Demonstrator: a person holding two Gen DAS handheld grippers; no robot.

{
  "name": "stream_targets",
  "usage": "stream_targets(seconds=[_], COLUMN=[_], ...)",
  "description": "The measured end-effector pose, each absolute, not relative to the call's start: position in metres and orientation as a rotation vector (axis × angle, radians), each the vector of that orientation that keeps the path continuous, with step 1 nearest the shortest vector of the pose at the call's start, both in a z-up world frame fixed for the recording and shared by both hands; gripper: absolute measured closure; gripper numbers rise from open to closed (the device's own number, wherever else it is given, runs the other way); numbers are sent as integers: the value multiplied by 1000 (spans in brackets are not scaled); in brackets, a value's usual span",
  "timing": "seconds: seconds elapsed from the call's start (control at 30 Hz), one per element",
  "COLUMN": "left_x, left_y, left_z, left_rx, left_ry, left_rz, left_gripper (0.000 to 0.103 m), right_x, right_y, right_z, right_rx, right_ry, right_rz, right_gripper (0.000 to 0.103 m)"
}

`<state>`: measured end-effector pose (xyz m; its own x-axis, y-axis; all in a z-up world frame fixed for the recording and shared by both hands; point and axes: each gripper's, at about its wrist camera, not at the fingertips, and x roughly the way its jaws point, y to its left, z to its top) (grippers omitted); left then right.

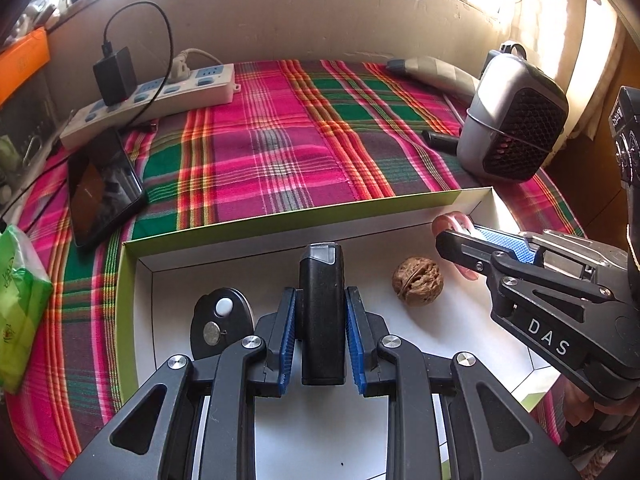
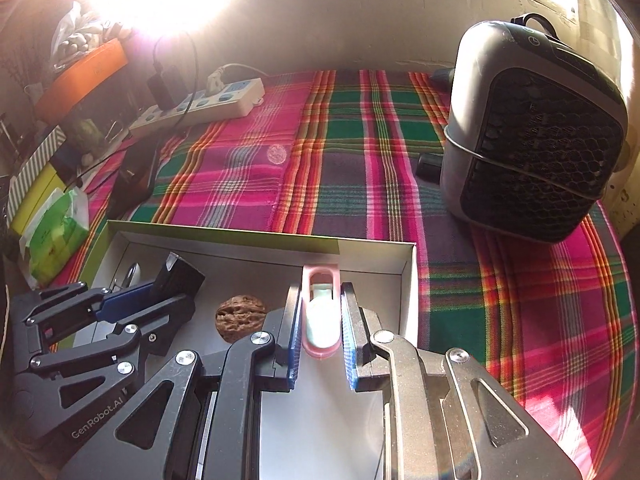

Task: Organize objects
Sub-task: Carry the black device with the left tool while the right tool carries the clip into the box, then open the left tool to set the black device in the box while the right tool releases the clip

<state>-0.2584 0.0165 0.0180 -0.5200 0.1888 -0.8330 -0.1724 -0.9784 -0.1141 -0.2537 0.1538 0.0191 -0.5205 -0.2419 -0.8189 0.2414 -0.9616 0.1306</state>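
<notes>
One plaid cloth point(image 1: 280, 140) covers the surface below a sunlit wall point(image 1: 280, 12).

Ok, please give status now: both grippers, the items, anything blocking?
Left gripper shut on black lighter. Right gripper shut on pink case. Both over white box. Walnut between them, not blocking.

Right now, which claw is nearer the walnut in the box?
Too close to call. The left claw, gripping a black device, and the right claw, gripping a pink item, flank the walnut.
</notes>
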Motion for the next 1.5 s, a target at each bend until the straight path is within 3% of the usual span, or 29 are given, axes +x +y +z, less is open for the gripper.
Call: stream_targets(seconds=[0.83,0.97,1.5], left_x=[-262,-262,-254], left_y=[16,15,9], left_z=[18,17,28], left_rx=[-1411,-1408,-1376], left_ry=[-12,-17,-42], left_rz=[2593,2599,2621], left_gripper=[81,75,71], right_x=[-256,-256,-247], right_y=[149,150,150], right_z=[18,19,27], right_rx=[1341,1339,1316], right_ry=[11,8,-15], right_rz=[-2535,-2535,-2548], right_gripper=[84,84,74])
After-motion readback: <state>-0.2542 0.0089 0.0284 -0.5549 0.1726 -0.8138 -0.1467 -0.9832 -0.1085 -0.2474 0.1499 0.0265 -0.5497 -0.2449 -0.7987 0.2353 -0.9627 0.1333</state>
